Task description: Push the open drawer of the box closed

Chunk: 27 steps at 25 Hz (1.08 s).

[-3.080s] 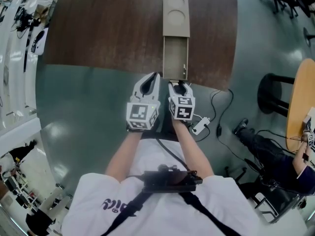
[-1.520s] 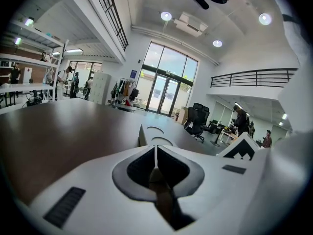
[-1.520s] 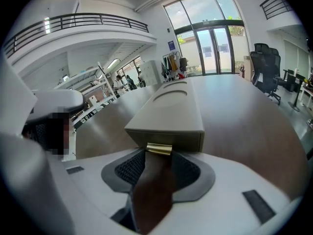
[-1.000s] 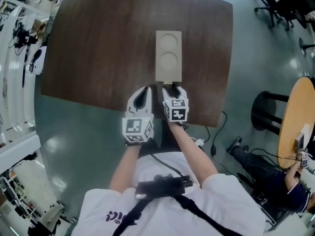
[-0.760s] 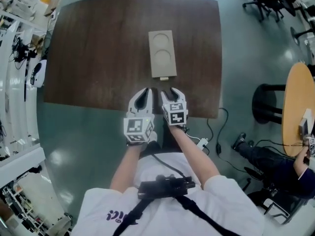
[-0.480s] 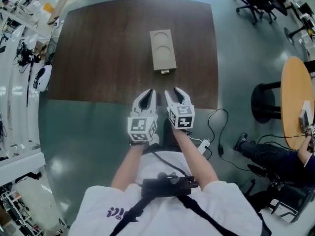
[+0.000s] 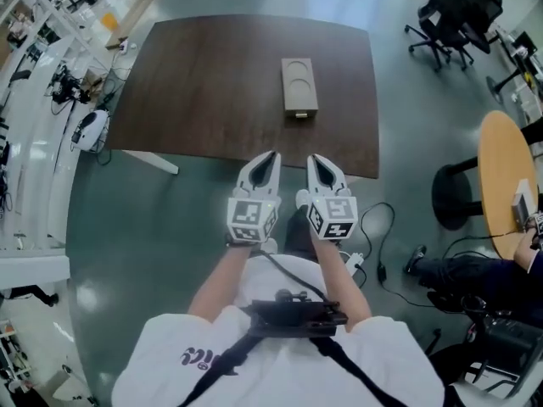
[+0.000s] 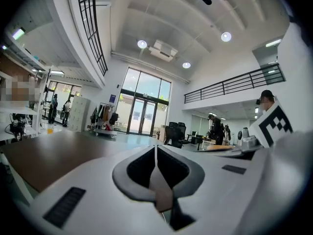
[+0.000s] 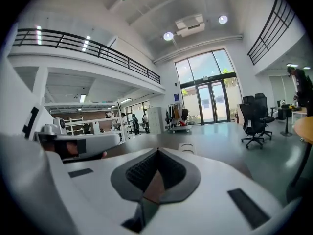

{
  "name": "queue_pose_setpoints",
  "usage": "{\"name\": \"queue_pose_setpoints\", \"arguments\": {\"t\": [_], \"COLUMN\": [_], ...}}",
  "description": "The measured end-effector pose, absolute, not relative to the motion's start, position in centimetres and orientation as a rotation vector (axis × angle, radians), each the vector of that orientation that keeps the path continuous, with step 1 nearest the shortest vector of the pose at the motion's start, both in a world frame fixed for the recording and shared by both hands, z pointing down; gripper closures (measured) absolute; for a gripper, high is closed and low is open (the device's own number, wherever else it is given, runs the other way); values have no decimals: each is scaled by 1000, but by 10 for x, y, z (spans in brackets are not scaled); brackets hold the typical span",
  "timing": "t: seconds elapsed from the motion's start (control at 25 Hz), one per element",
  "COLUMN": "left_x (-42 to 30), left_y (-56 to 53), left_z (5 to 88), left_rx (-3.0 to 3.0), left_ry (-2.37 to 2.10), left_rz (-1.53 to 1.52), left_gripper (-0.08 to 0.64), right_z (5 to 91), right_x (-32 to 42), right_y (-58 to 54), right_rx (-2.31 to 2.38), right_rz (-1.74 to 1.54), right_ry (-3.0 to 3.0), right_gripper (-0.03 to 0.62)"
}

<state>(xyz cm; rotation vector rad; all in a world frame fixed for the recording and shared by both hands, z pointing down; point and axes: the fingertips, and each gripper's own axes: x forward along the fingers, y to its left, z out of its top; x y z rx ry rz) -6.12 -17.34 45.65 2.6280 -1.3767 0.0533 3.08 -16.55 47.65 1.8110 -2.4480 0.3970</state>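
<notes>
Head view: the box (image 7: 299, 87) sits on the dark worktop (image 7: 195, 91), nearer the right edge than the left and about midway between the far and near edges. Its drawer is pushed in flush, with the drawer front facing the near edge. Two round recesses show in the box top.

Both hand-held grippers are held side by side at the near edge, well apart from the box and touching nothing. The left hand-held gripper (image 7: 271, 154) points toward the worktop; in the left gripper view its jaws (image 8: 155, 150) are pressed together with nothing between them. The right hand-held gripper (image 7: 314, 158) is just beside it. In the right gripper view its jaws (image 9: 157, 153) are closing and the pads already meet tip to tip, empty. That view also shows the box (image 9: 188, 148) small and far ahead on the worktop.

Below the hand-held grippers is the grey-green floor (image 7: 144, 227), where a cable (image 7: 373, 223) lies off the near right corner. A stool (image 7: 454, 195) and a round table (image 7: 505, 176) stand farther right, and chairs (image 7: 450, 15) stand beyond the far right corner.
</notes>
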Motion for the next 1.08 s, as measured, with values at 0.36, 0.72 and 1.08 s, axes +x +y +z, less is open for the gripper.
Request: {"name": "queue_pose_setpoints", "arguments": {"t": [0.36, 0.72, 1.08], "left_x": [-76, -64, -11], "left_y": [-124, -96, -96], "left_z": [443, 448, 465], "left_rx": [2662, 2663, 2610], "left_ry": [-1378, -1353, -1315], "left_rz": [19, 41, 114], "left_gripper": [537, 551, 551], "right_z": [453, 445, 451], "right_x": [5, 19, 76], "right_y": [-117, -88, -93], "right_rx": [1801, 1838, 1760], "right_rz": [262, 211, 251], "right_ry": [-2471, -2451, -2459], "right_gripper": [586, 586, 586]}}
